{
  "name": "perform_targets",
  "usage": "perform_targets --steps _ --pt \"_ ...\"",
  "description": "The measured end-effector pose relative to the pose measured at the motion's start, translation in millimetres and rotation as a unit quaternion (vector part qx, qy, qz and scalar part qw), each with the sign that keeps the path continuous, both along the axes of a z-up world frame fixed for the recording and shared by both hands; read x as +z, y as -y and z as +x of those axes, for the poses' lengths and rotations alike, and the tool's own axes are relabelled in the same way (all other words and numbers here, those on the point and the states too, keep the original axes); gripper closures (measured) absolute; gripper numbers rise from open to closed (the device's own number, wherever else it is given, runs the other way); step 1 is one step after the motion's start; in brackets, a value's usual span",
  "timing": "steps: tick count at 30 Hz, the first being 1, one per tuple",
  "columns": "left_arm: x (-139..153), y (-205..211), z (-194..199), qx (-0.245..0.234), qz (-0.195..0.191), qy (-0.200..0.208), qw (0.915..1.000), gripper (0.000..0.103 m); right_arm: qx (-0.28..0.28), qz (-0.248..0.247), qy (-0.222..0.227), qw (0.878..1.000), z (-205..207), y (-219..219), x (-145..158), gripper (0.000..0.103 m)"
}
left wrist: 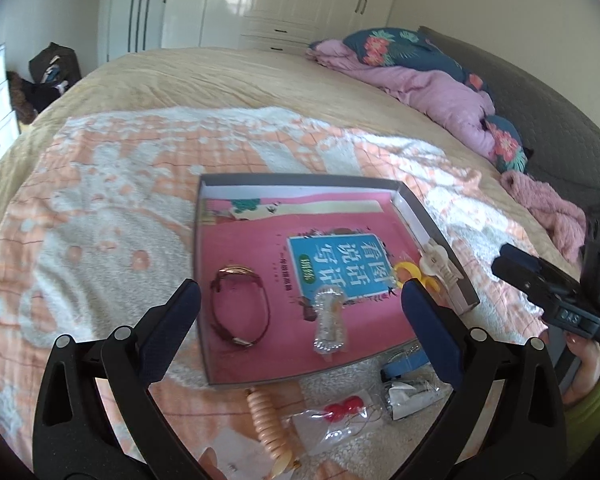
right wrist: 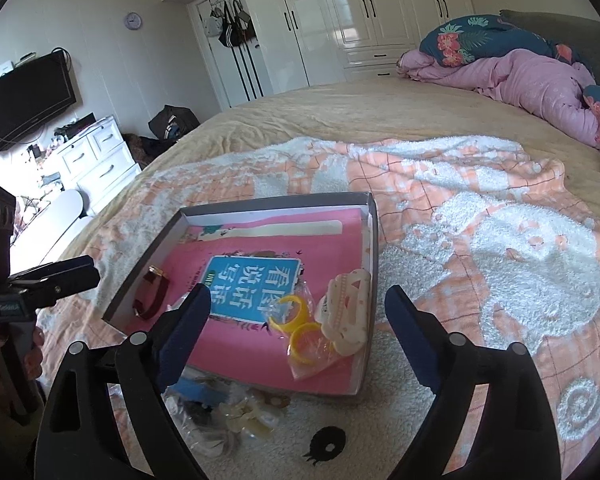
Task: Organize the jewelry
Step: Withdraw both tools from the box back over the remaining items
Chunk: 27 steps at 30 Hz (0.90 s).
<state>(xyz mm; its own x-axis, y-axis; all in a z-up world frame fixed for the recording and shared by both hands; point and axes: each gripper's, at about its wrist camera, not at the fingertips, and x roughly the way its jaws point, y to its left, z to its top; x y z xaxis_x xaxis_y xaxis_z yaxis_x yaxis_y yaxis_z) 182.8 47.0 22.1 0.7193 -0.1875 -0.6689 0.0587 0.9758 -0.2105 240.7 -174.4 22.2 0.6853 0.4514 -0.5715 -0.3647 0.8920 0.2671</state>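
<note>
A shallow grey box (left wrist: 432,216) (right wrist: 374,240) with a pink book in it lies on the bed. Inside are a maroon-strap watch (left wrist: 240,304) (right wrist: 154,290), a clear bag of beads (left wrist: 330,318), yellow rings in a bag (right wrist: 300,334) (left wrist: 406,270) and a cream hair claw (right wrist: 346,312) (left wrist: 440,264). My left gripper (left wrist: 300,304) is open and empty above the box's near half. My right gripper (right wrist: 298,308) is open and empty above the box's near edge. In front of the box lie a peach coil hair tie (left wrist: 266,424), red beads in a bag (left wrist: 342,408) and a blue item (left wrist: 404,364) (right wrist: 198,394).
The box sits on an orange and white blanket (left wrist: 100,208) (right wrist: 480,220) over a beige bedspread. Pink bedding and floral pillows (left wrist: 428,80) (right wrist: 520,68) lie at the bed's head. A black round piece (right wrist: 326,446) and a pile of pale clips (right wrist: 244,416) lie near the box.
</note>
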Motion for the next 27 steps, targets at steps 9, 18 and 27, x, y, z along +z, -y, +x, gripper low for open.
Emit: perform_targets --steps 9,18,27 --pt "19 -26 -28 0.042 -0.008 0.022 0.9989 0.009 0.012 0.012 0.005 1.0 -23 2 12 0.013" --pt "25 -32 -51 0.052 -0.015 0.025 0.9982 0.009 0.024 0.014 0.013 1.0 -46 -2 25 0.01" --pt "18 -31 -70 0.053 -0.021 0.015 0.9983 0.009 0.041 0.015 0.019 0.999 -64 -8 35 0.009"
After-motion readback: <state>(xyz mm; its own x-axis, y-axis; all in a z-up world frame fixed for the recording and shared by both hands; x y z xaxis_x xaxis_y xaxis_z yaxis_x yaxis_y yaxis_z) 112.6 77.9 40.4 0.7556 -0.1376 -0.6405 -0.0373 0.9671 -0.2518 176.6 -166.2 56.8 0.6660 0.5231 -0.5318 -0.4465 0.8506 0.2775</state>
